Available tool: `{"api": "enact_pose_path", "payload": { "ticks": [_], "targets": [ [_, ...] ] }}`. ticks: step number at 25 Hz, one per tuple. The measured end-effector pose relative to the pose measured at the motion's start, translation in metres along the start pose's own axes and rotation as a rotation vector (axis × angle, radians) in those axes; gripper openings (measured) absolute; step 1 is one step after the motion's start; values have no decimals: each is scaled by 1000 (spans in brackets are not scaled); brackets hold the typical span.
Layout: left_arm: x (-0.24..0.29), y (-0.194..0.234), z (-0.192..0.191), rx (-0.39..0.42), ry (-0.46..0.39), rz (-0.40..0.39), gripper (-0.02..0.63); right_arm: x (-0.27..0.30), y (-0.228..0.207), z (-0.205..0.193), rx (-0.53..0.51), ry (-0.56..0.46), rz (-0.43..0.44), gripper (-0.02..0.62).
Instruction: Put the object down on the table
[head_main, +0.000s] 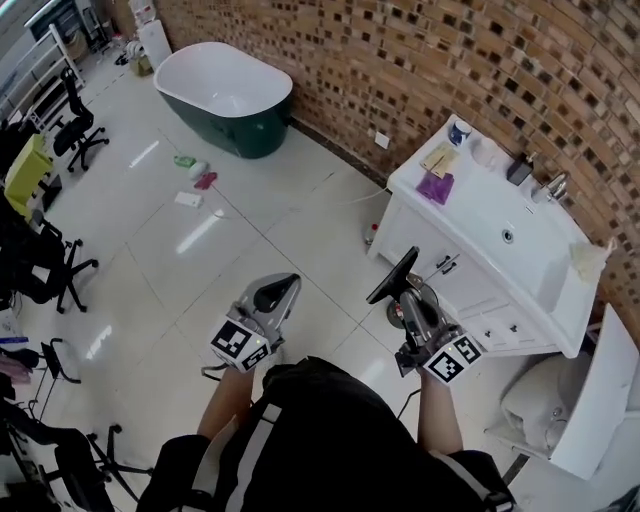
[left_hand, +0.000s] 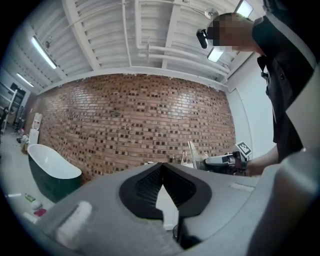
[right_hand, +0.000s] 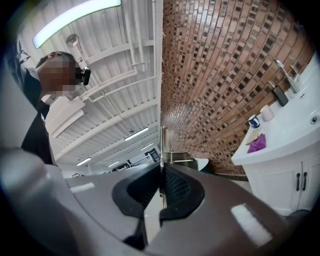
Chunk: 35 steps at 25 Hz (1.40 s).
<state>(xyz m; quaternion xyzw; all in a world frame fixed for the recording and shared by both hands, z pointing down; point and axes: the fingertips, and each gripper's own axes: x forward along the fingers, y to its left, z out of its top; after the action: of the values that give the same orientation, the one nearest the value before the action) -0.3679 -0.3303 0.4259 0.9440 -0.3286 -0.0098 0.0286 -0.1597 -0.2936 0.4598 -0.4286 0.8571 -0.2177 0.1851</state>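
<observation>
My right gripper (head_main: 408, 300) is shut on a thin flat panel (head_main: 392, 276) that looks dark from above. In the right gripper view the panel (right_hand: 161, 142) stands edge-on out of the closed jaws (right_hand: 161, 175). The left gripper view shows that gripper (left_hand: 225, 161) from the side with the panel (left_hand: 192, 152) sticking up. My left gripper (head_main: 275, 290) is held beside it at waist height, shut with nothing between its pads (left_hand: 160, 172). The white vanity counter (head_main: 480, 215) with its sink lies ahead and to the right, and also shows in the right gripper view (right_hand: 285, 145).
On the counter lie a purple cloth (head_main: 436, 186), a cup (head_main: 459, 132), a dark dispenser (head_main: 519, 168) and a faucet (head_main: 555, 185). A dark green bathtub (head_main: 225, 95) stands by the brick wall. Office chairs (head_main: 70, 120) line the left. A white fixture (head_main: 560, 400) sits at lower right.
</observation>
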Motion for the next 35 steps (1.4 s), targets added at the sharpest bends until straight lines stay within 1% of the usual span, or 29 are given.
{"api": "enact_pose_path", "payload": {
  "ticks": [2, 6, 10, 13, 18, 22, 26, 28, 30, 35],
  "targets": [
    [18, -6, -8, 1, 18, -51, 2, -15, -11, 1, -4, -8, -54, 8],
    [48, -19, -21, -21, 35, -165, 2, -38, -35, 6, 13, -47, -168, 8],
    [72, -6, -28, -28, 69, -246, 2, -35, -51, 15, 15, -105, -246, 8],
    [88, 13, -26, -33, 69, -281, 2, -23, -55, 20, 25, -147, -280, 9],
    [121, 38, -10, -38, 31, -353, 2, 1, -62, 34, 8, -184, -313, 9],
    [140, 47, -5, -54, 19, -415, 2, 14, -68, 42, -6, -210, -351, 8],
    [158, 51, -13, -89, 37, -486, 2, 10, -67, 43, -22, -242, -414, 8],
    [170, 47, -16, -101, 48, -537, 2, 0, -66, 42, -27, -263, -466, 9],
    [182, 38, -20, -107, 53, -606, 2, -14, -62, 41, -34, -291, -533, 9],
    [207, 1, -28, -129, 79, -778, 2, -66, -51, 39, -49, -380, -725, 8]
  ]
}}
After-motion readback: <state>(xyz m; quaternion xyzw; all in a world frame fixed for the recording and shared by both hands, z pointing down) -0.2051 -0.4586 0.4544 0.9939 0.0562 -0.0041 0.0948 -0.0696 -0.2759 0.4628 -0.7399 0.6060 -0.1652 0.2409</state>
